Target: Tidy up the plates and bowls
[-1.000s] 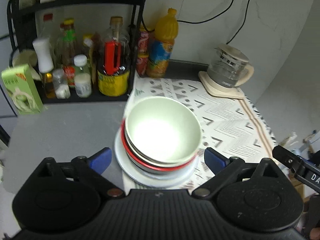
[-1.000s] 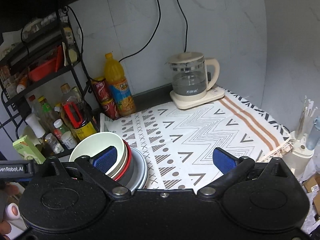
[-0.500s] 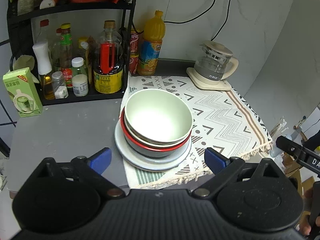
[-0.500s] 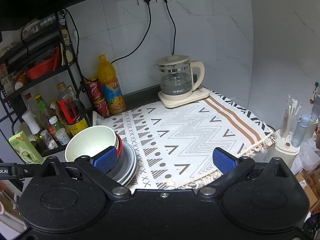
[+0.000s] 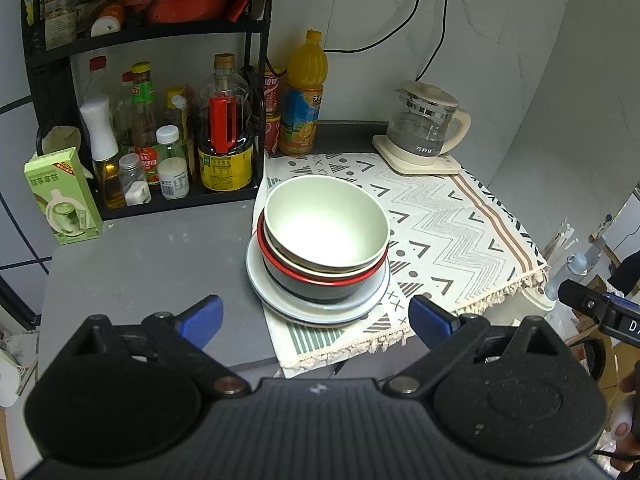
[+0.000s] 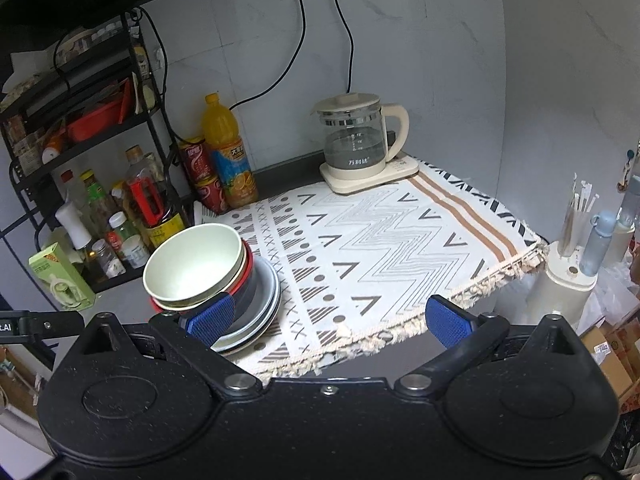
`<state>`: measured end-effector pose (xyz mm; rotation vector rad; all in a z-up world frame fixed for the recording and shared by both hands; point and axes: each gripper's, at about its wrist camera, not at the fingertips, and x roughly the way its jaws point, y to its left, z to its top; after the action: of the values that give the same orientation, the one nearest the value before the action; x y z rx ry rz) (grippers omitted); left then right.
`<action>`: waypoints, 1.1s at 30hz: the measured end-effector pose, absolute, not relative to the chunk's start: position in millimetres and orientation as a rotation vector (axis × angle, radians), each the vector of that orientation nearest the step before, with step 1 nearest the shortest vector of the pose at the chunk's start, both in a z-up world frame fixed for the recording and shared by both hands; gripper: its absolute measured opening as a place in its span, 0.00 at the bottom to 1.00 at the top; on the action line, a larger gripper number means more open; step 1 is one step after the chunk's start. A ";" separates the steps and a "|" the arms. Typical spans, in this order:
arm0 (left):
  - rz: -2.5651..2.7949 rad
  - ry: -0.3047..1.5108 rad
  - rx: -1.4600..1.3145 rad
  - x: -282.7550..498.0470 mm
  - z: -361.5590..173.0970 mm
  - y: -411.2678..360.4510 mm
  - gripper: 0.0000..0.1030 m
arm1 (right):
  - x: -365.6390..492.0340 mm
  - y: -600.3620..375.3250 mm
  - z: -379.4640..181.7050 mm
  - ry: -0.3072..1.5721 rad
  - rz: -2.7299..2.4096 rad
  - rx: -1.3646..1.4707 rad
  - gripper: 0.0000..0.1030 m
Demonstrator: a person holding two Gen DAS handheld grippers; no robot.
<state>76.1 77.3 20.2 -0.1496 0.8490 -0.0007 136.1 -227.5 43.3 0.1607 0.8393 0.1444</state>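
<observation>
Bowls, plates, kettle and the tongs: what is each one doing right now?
Pale green bowl: empty, upright, nested on top of the stack.
Red-rimmed bowl: upright, under the other bowls.
Plates: stacked flat under the bowls, on the patterned cloth.
Glass kettle: lid on, sitting on its base.
Left tongs: open, holding nothing.
Right tongs: open, holding nothing.
</observation>
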 end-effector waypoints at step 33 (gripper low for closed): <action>0.019 0.867 -0.152 58.8 18.4 75.7 0.95 | 130.6 -223.9 39.2 0.869 0.204 0.142 1.00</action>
<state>58.8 75.8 18.4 -0.1518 0.8671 0.0187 130.6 -223.9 39.2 0.1424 0.8693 0.2039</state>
